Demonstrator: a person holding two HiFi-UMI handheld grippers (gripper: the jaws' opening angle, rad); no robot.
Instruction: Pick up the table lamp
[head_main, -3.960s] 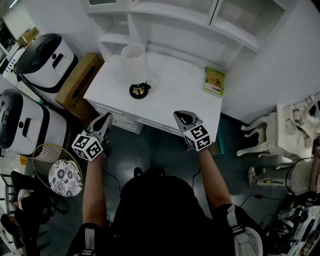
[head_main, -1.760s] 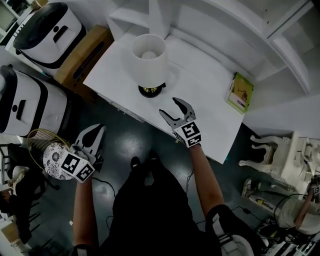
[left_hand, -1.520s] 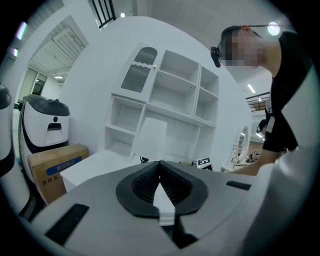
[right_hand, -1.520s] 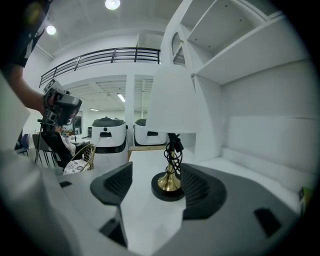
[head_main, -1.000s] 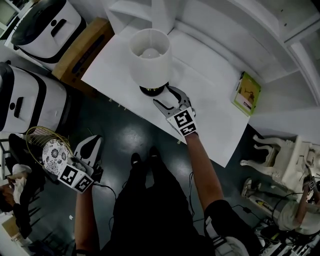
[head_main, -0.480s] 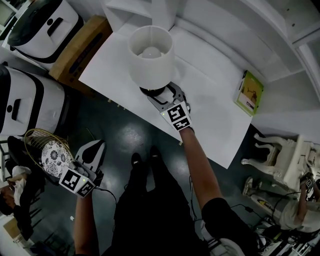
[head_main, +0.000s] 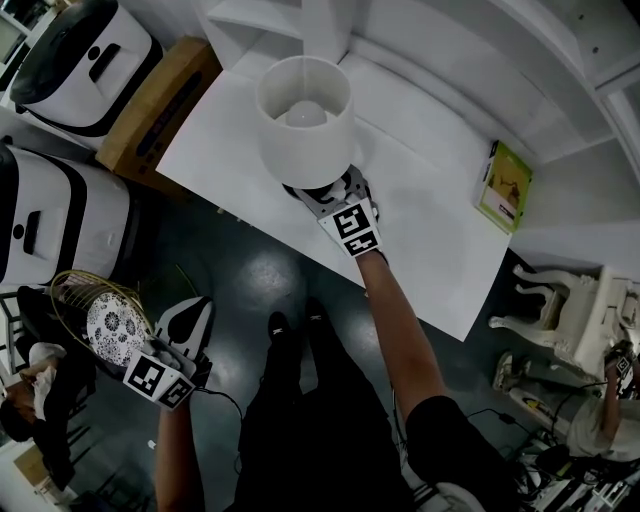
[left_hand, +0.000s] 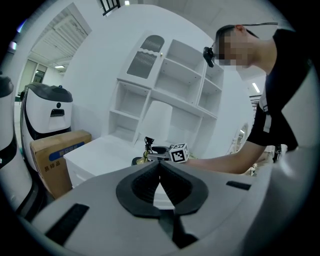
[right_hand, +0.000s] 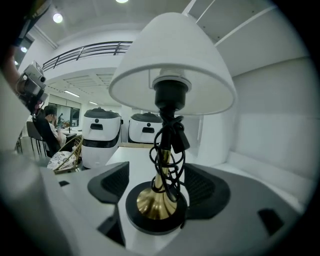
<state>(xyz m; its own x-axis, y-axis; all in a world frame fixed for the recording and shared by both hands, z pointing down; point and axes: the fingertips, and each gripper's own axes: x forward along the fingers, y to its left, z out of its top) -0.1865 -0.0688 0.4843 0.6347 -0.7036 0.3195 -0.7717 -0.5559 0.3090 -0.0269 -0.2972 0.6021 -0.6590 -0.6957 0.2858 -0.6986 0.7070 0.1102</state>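
The table lamp (head_main: 303, 120) stands on the white table (head_main: 430, 230), white shade on top. In the right gripper view its brass stem (right_hand: 161, 192) rises from a round black base (right_hand: 152, 220), with a black cord wound round the stem. My right gripper (head_main: 335, 193) reaches in under the shade. Its jaws stand open, one on each side of the base (right_hand: 159, 176), and the pads (right_hand: 109, 187) stay apart from it. My left gripper (head_main: 188, 320) hangs low over the dark floor at the left, far from the lamp, jaws shut (left_hand: 160, 169) with nothing in them.
A green book (head_main: 503, 185) lies at the table's right end. White shelves (head_main: 420, 40) rise behind the table. A cardboard box (head_main: 150, 105) and two white machines (head_main: 70, 50) stand to the left. A wire basket (head_main: 105, 320) sits by my left gripper, a white chair (head_main: 570, 300) at the right.
My right gripper has moved forward over the table edge and under the shade, its jaws now either side of the lamp base. My left gripper has dropped away to the lower left.
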